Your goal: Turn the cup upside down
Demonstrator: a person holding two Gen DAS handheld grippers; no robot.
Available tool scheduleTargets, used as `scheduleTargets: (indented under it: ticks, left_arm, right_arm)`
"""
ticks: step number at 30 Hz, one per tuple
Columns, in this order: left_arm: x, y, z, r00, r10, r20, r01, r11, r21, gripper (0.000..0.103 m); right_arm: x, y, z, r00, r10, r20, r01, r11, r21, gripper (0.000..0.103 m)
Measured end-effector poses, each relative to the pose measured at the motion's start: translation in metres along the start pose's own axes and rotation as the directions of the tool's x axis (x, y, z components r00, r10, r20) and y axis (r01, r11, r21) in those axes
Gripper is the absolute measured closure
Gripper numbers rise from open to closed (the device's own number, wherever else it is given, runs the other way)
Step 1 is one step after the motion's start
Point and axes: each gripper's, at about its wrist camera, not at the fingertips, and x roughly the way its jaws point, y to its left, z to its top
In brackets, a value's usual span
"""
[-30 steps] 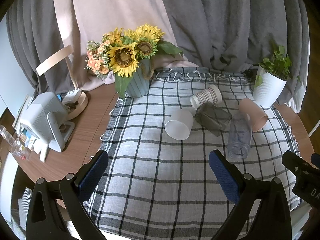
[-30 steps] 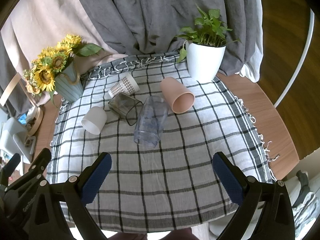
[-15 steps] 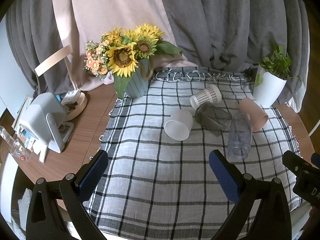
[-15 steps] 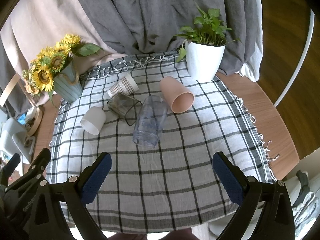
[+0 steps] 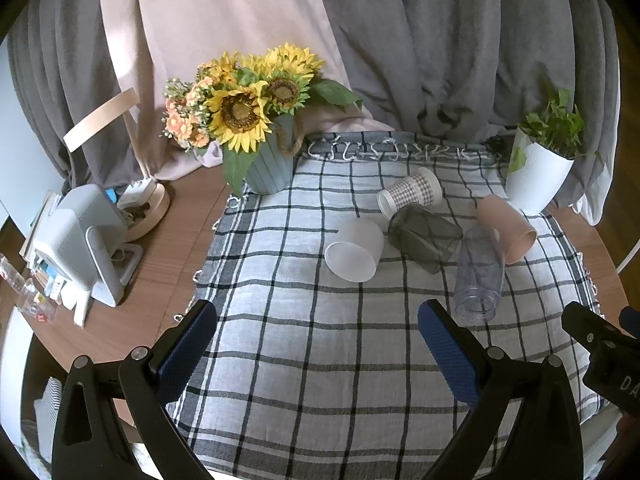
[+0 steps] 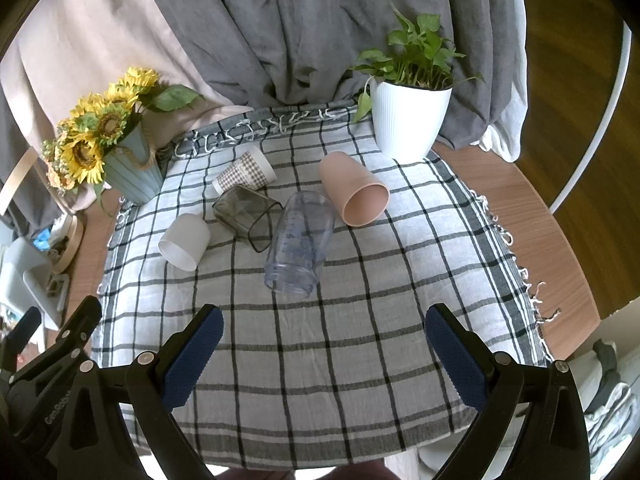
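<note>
Both grippers hover over the near edge of the checked cloth (image 6: 360,288), nothing between the fingers. Left gripper (image 5: 318,344): jaws spread wide, released. Right gripper (image 6: 324,350): same, spread wide, released.

5 cups lie on their sides on the cloth, ahead of both grippers, none touched:
- clear plastic cup (image 6: 298,244): nearest, straight ahead of the right gripper, mouth toward it; ahead-right of the left gripper (image 5: 478,276).
- pink cup (image 6: 354,190): just beyond and right of the clear one, mouth toward the gripper.
- dark smoky cup (image 6: 246,216): ahead-left of the right gripper, beside the clear cup.
- white frosted cup (image 6: 184,242): farther left; straight ahead of the left gripper (image 5: 354,250).
- patterned paper cup (image 6: 244,174): farthest back, behind the smoky one.

Sunflower pot (image 6: 132,166) far ahead-left, white plant pot (image 6: 408,120) far ahead-right, curtain (image 6: 320,20) behind. Wooden table (image 6: 520,208) shows right of the cloth.
</note>
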Motion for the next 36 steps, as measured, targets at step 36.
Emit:
scheduleTargets:
  ticks: [36]
  left_arm:
    - [0.154,-0.099,0.132,0.945,-0.178,-0.273,0.296,0.819,0.492,0.0]
  right_arm:
    - [0.108,-0.023,0.073,0.985,-0.05,-0.166,0.118,0.894,0.432,0.001]
